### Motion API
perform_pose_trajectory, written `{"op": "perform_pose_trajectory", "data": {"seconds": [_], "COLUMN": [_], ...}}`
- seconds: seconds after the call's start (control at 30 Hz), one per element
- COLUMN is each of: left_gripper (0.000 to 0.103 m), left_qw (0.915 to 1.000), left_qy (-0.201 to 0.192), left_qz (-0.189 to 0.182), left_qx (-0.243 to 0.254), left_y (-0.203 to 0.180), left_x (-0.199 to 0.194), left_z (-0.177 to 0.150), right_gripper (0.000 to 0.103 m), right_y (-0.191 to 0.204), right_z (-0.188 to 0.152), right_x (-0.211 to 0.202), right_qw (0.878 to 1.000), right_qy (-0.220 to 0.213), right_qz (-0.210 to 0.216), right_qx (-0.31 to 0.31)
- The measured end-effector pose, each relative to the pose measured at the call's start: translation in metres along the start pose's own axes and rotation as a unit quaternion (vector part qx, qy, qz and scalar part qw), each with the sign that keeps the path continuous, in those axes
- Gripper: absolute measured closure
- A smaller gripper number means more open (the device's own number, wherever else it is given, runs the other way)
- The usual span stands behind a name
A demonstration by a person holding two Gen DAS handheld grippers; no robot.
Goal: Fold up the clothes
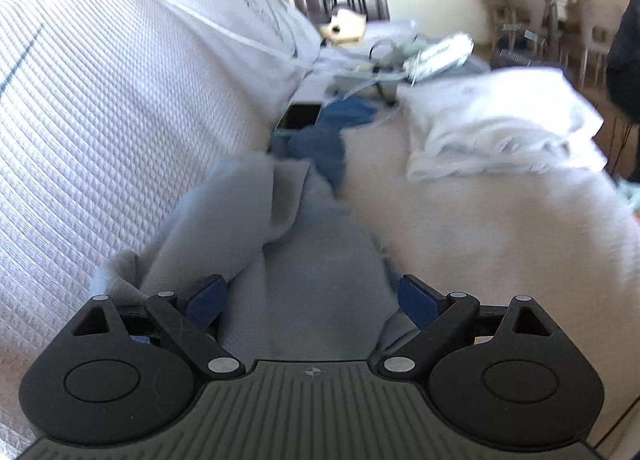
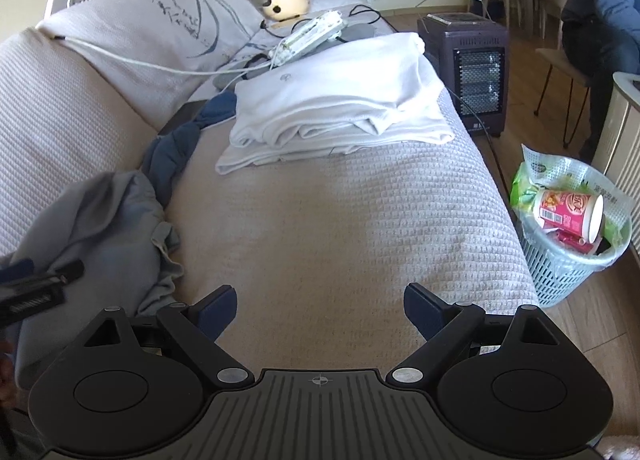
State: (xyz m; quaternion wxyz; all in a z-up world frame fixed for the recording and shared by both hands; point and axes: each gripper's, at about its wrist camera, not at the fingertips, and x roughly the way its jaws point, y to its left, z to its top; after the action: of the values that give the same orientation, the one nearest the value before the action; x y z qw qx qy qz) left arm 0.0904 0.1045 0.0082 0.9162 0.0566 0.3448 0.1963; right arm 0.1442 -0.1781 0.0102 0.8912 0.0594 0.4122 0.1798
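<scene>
Left hand-held gripper: jaws spread wide, straddling crumpled grey garment, not clamped on it. Right hand-held gripper: jaws wide, empty, over bare sofa seat near front edge. Grey garment lay bunched along rear edge of seat against backrest; dark blue garment twisted beyond it. Stack of white folded clothes sat at far end of seat. Judged step: pick-up of grey garment for spreading. Next move called for closing on cloth edge, dragging it flat onto bare seat.

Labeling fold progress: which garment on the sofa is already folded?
The white garment, stacked flat in neat layers mid-seat. The light grey garment lies crumpled by the backrest, and the dark blue garment is twisted along the seat crease.
</scene>
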Motion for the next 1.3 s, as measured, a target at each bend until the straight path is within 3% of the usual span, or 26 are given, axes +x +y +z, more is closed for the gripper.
{"op": "perform_pose_trajectory", "data": {"seconds": [0.13,0.2,0.23,0.3,0.4,0.5,0.67,0.7,0.8,0.87,0.97,1.1,1.23,1.27,1.3], "left_gripper": [0.018,0.046,0.055,0.088,0.095,0.096,0.096,0.099,0.103,0.103,0.103,0.103,0.098,0.086,0.065], "left_qw": [0.9998,0.9999,0.9998,0.9991,0.9959,0.9931,0.9833,0.9793,0.9546,0.9478,0.9462,0.9589,0.9682,0.9717,0.9750], "left_qy": [0.008,0.007,0.010,0.011,-0.001,-0.025,-0.056,-0.061,-0.069,-0.070,-0.068,-0.060,-0.028,-0.025,-0.022], "left_qz": [0.016,0.015,0.014,0.007,-0.022,-0.052,-0.146,-0.172,-0.278,-0.304,-0.313,-0.276,-0.245,-0.232,-0.218], "left_qx": [0.009,-0.003,-0.014,-0.040,-0.087,-0.102,-0.093,-0.088,-0.083,-0.068,-0.048,-0.028,-0.039,-0.036,-0.034], "left_y": [-0.001,0.004,0.007,0.015,0.028,0.032,0.015,0.008,-0.016,-0.037,-0.063,-0.077,-0.064,-0.061,-0.058], "left_x": [0.015,0.018,0.020,0.019,0.009,-0.010,-0.048,-0.055,-0.079,-0.089,-0.093,-0.082,-0.068,-0.065,-0.061], "left_z": [-0.004,-0.004,-0.004,-0.004,-0.005,-0.004,-0.002,-0.002,0.000,0.004,0.004,-0.004,-0.014,-0.016,-0.016], "right_gripper": [0.010,0.010,0.010,0.010,0.010,0.010,0.010,0.010,0.010,0.010,0.010,0.010,0.010,0.010,0.010], "right_y": [-0.006,-0.010,-0.012,-0.015,-0.018,-0.019,-0.023,-0.024,-0.030,-0.035,-0.045,-0.060,-0.073,-0.074,-0.075], "right_z": [0.000,0.000,0.000,0.000,-0.001,-0.001,-0.002,-0.002,-0.002,-0.003,-0.004,-0.007,-0.010,-0.010,-0.011], "right_x": [0.002,0.002,0.002,0.002,0.001,0.000,0.003,0.005,0.010,0.013,0.016,0.022,0.029,0.030,0.032], "right_qw": [1.000,1.000,1.000,0.999,0.999,0.999,0.999,0.999,0.999,0.998,0.997,0.994,0.991,0.991,0.991], "right_qy": [0.001,0.002,0.002,0.002,0.001,-0.002,-0.002,0.000,0.004,0.007,0.013,0.022,0.032,0.034,0.035], "right_qz": [-0.001,-0.003,-0.005,-0.008,-0.006,-0.002,0.001,0.001,-0.004,-0.006,-0.009,-0.009,-0.006,-0.004,-0.002], "right_qx": [0.016,0.025,0.029,0.036,0.043,0.042,0.044,0.046,0.053,0.059,0.076,0.105,0.129,0.132,0.133]}}
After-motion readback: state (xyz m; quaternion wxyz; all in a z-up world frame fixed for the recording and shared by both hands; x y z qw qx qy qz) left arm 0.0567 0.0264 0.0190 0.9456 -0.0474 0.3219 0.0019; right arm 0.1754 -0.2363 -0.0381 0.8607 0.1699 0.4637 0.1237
